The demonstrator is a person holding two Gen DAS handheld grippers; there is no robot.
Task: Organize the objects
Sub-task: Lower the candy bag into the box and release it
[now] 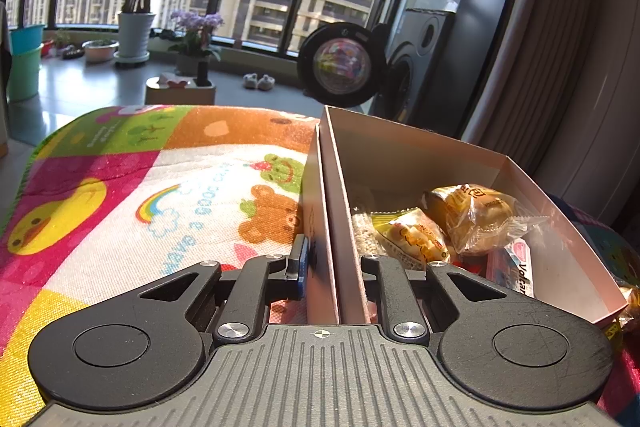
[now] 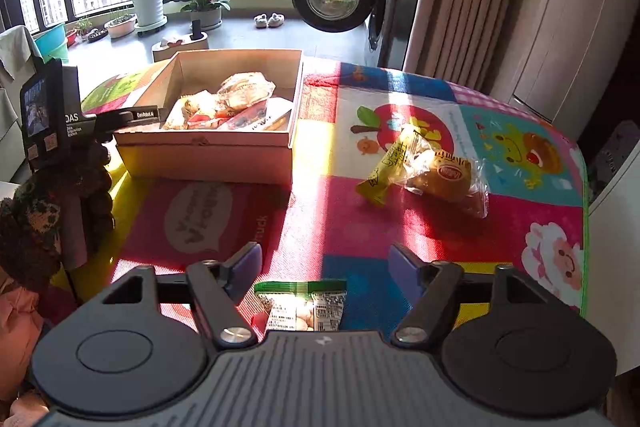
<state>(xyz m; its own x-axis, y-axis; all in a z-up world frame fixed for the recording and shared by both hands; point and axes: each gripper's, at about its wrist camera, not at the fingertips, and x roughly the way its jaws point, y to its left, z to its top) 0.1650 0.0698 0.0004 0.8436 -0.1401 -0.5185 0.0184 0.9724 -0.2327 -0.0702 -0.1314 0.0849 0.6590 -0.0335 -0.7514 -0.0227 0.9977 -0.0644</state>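
Cartoon-print mat (image 2: 400, 187) covers the table, in patches of red, blue, yellow and green. Sun falls across its middle.

Cardboard box (image 2: 208, 155) sits on the mat at 11 o'clock in the right wrist view, open at the top. It holds several wrapped snacks, heaped together: a clear-wrapped bun (image 1: 476, 215), a yellow packet (image 1: 412, 235) just beside the bun, and a pink-and-white packet (image 1: 520, 267) against the near wall.

Left gripper (image 1: 332, 267) straddles the box's side wall (image 1: 320, 227). Left pad is outside and pressed to the wall; right finger is inside the box, its tip hidden behind the wall. Jaws are drawn close on the wall and appear clamped on it. In the right wrist view the same gripper shows at 9 o'clock, at the box's left side.

Two snacks lie loose on the mat at 2 o'clock in the right wrist view, well apart from the box: a round bun in clear wrap (image 2: 444, 175) and a yellow bag (image 2: 392, 163), touching each other.

Right gripper (image 2: 324, 267) hovers low over the mat's near edge, jaws wide apart. A green-topped packet (image 2: 304, 307) lies between the fingers at 6 o'clock. Neither pad touches it.
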